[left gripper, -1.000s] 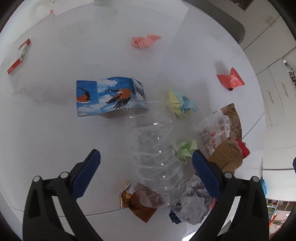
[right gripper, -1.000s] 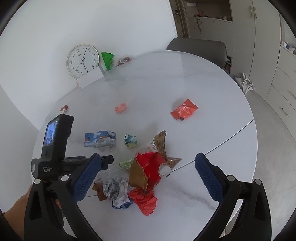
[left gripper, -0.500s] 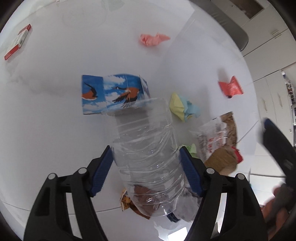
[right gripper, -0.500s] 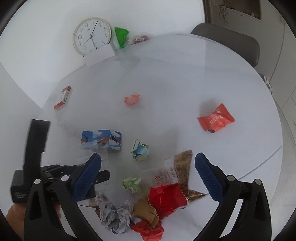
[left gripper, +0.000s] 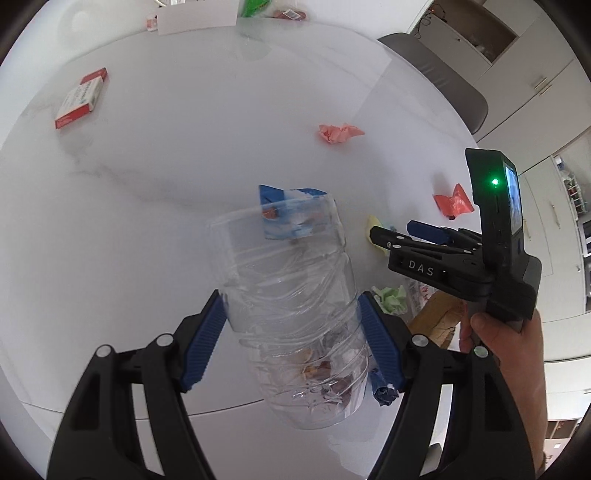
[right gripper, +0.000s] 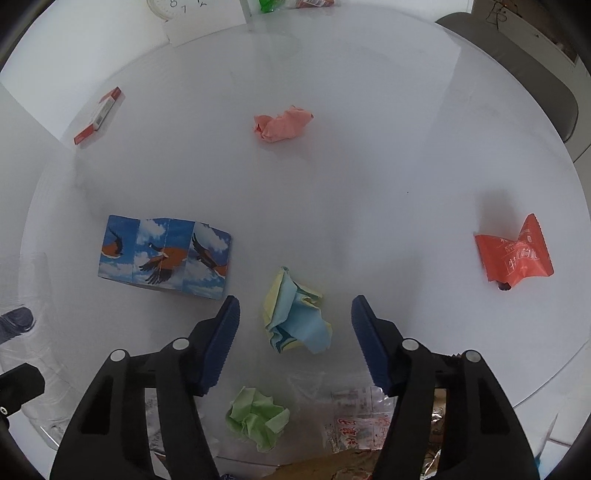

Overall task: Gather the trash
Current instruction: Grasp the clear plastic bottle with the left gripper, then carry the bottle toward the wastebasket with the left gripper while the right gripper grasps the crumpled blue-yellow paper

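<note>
My left gripper is shut on a clear cut plastic bottle and holds it above the white table, open end facing away. My right gripper is open, its jaws on either side of a crumpled blue-and-yellow paper ball on the table. The right gripper also shows in the left wrist view, right of the bottle. Other trash lies around: a bird-print carton, a pink paper ball, a red wrapper and a green paper ball.
A red-and-white box lies at the table's far left. A clock and white card stand at the back. A pile of wrappers sits near the front edge. A grey chair stands beyond the table.
My left gripper closed on the clear bottle and lifted it. My right gripper moved forward and down over the table, with its jaws now around the blue-and-yellow paper ball.
</note>
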`<state>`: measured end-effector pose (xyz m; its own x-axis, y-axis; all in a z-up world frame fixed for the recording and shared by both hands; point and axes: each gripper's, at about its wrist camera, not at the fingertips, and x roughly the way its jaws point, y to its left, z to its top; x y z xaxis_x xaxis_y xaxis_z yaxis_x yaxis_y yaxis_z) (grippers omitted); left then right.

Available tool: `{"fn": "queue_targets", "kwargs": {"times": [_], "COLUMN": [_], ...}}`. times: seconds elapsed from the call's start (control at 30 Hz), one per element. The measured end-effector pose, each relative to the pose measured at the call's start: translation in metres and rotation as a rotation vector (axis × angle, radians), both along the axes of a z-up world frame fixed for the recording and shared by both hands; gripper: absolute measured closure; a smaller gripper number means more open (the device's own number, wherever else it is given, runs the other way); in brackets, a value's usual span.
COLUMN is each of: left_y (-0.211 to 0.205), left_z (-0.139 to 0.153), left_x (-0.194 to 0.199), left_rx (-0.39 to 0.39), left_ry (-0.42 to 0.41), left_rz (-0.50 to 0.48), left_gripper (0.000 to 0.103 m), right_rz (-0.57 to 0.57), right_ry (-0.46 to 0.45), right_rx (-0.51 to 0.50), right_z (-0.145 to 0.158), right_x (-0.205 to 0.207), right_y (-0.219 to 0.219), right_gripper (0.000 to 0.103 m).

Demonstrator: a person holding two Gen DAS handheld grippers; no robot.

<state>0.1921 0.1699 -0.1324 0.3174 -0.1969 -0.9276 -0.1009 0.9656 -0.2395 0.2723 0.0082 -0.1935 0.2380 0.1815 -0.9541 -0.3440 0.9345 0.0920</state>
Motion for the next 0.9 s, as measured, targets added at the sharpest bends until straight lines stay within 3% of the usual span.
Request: {"fn": "queue_targets", "kwargs": {"times": [0.17, 0.4, 0.6, 0.73, 0.9], "left_y": [0.001, -0.005, -0.026, -0.057, -0.112], "left_z": [0.002, 0.014, 0.039, 0.057, 0.066], "left_x": [-0.006, -0.015, -0.030, -0.050, -0.085], "left_rx": [0.020, 0.062, 0.107, 0.127, 0.128], "left_ry": [0.003, -0.020, -0.076, -0.121, -0.141], "left_rz": [-0.007, -0.029, -0.090, -0.165, -0.303], "left_gripper": [0.033, 0.033, 0.033, 0.033, 0.033], "right_rz": [0.004, -0.004, -0.047, -0.090, -0.186], "right_ry": [0.015, -0.009, -0.103, -0.186, -0.238], "right_rx": [-0.020, 0.001, 0.075, 0.094, 0.082], "right_z": [-0.008, -0.002, 0.059, 0.109, 0.140], "right_x": [0.000, -0.004, -0.040, -0.094, -0.176], "right_y": [0.002, -0.001, -0.023, -0.055, -0.112], "right_gripper": [0.064, 0.067, 0.067, 0.067, 0.067]}}
